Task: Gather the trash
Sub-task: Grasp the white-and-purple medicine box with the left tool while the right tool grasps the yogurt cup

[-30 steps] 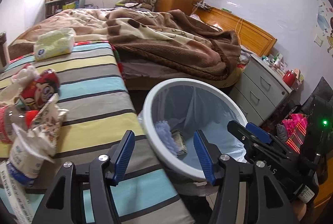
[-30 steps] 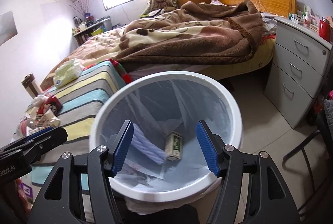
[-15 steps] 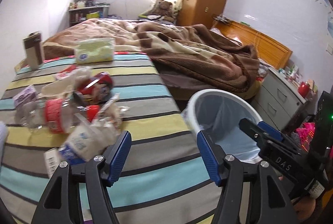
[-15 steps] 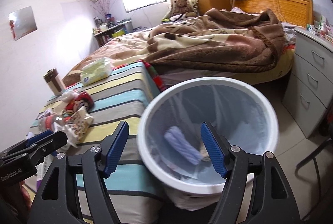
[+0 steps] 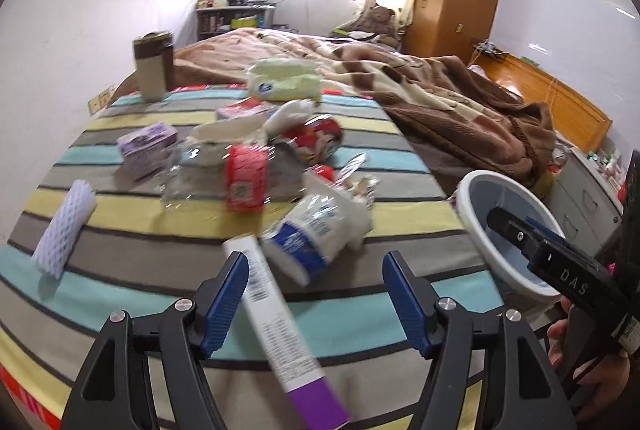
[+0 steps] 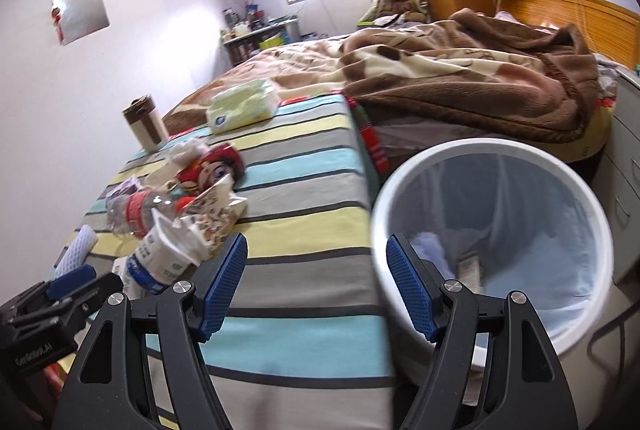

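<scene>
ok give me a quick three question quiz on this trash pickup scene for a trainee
1. True or false: the left hand-held gripper is shut on a piece of trash.
2. Which item lies nearest the left hand-held gripper's fingers? A) the long white and purple box B) the yellow tissue pack C) the brown and cream cup
3. Fill in: the white trash bin stands off the ____ edge of the striped bed cover, seen from the right wrist camera.

Key
1. False: its jaws stand open and hold nothing.
2. A
3. Right. The right hand-held gripper, also open, hangs over that edge.
</scene>
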Tool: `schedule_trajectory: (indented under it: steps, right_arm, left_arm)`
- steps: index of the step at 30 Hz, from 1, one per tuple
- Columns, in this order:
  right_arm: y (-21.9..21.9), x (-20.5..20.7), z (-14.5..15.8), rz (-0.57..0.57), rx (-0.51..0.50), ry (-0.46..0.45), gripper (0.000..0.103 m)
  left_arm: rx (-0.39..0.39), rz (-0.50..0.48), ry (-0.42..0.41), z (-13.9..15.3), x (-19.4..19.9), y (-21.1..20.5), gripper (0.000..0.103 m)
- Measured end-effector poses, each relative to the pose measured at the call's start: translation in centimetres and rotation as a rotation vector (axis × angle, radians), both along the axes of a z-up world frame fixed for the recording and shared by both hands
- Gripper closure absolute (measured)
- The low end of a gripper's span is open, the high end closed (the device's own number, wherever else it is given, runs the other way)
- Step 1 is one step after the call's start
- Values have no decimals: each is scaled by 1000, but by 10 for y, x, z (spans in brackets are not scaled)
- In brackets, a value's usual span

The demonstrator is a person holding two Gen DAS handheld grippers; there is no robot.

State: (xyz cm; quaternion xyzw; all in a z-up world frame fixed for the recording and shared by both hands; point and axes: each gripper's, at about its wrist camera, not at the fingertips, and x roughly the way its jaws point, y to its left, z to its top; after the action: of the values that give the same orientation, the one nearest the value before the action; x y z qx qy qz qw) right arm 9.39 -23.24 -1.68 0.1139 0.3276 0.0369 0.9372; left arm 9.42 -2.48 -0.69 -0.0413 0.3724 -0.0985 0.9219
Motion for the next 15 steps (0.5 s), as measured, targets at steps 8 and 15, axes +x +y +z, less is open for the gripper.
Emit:
schedule_trajectory:
  steps: [8,15]
  right_arm:
    - [25,7,-4,69,10,28,29]
    - [39,10,-7,95,9,51,30]
  left_arm:
    - [-19,-9,85,-25,-1,11,32]
    - [-2,14,131,-42,2,23,32]
